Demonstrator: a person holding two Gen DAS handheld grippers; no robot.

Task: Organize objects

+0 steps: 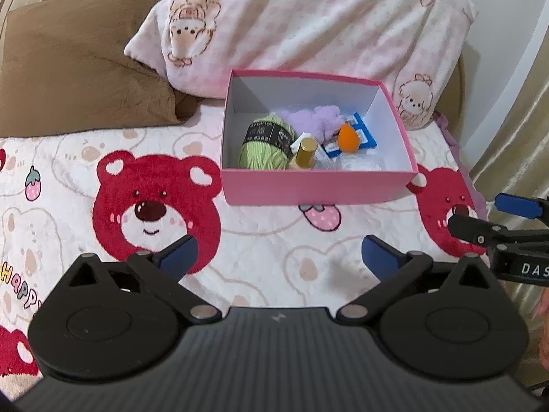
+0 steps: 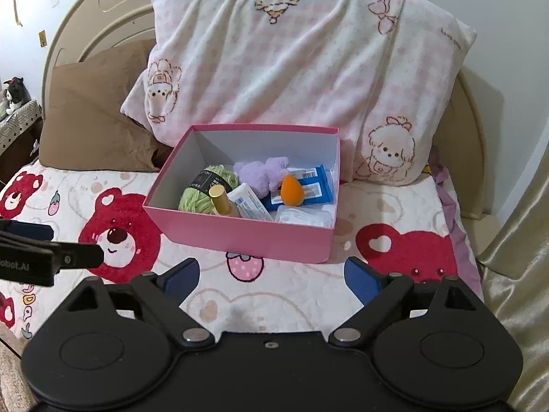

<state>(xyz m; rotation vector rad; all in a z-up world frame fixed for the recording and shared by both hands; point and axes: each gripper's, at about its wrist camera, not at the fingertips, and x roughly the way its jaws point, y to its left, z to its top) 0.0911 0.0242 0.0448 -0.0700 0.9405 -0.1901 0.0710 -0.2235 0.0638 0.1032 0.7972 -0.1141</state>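
A pink box [image 1: 315,185] [image 2: 240,233] stands on the bear-print blanket. Inside lie a green yarn ball [image 1: 266,144] [image 2: 202,189], a gold-capped bottle [image 1: 305,152] [image 2: 223,201], a purple plush [image 1: 315,118] [image 2: 262,175], an orange sponge [image 1: 350,139] [image 2: 292,190], blue packets [image 1: 363,130] [image 2: 308,189], a white tube [image 2: 248,204] and a clear wrapped pack [image 2: 302,216]. My left gripper [image 1: 279,257] is open and empty, hovering before the box. My right gripper [image 2: 272,279] is open and empty, also before the box; it shows in the left wrist view [image 1: 487,219].
A pink-and-white pillow [image 1: 308,24] [image 2: 302,68] leans behind the box, a brown pillow [image 1: 75,68] [image 2: 92,116] to its left. A beige headboard [image 2: 103,17] stands behind. A gold curtain [image 2: 514,240] hangs at the right. A nightstand with a plush toy [image 2: 13,98] is far left.
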